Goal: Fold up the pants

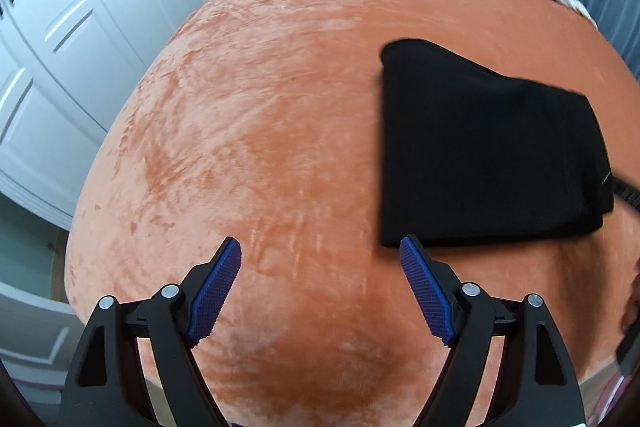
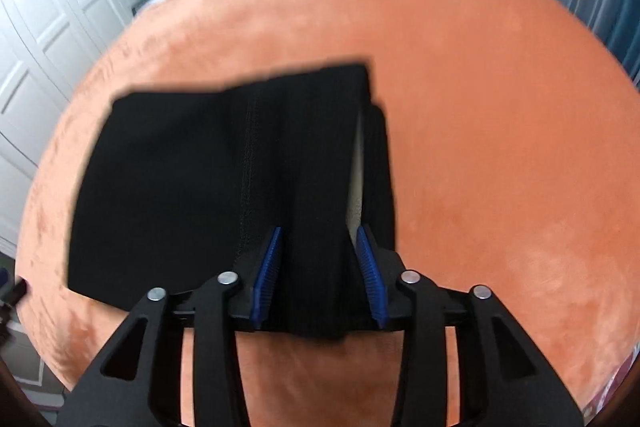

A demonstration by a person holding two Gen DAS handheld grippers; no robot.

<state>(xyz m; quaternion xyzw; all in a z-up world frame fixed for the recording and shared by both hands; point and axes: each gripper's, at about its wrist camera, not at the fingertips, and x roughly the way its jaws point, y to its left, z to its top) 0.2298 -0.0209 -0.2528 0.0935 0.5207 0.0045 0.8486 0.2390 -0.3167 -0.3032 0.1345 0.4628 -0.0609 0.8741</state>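
Your right claw [image 2: 319, 247] grips a raised fold of the black pants [image 2: 192, 187], which lie folded on the orange blanket [image 2: 500, 155] of the bed. Your left claw [image 1: 320, 259] is wide open and empty, just beside the pants. White wardrobe doors [image 1: 60, 47] stand beside the bed.

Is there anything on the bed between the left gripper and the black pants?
Nothing visible. Only bare orange blanket lies between the open left gripper and the pants, whose near corner is just past its right-hand finger.

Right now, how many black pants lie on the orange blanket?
1: the folded black pants lie on the orange blanket, their near edge between the right gripper fingers. None other visible.
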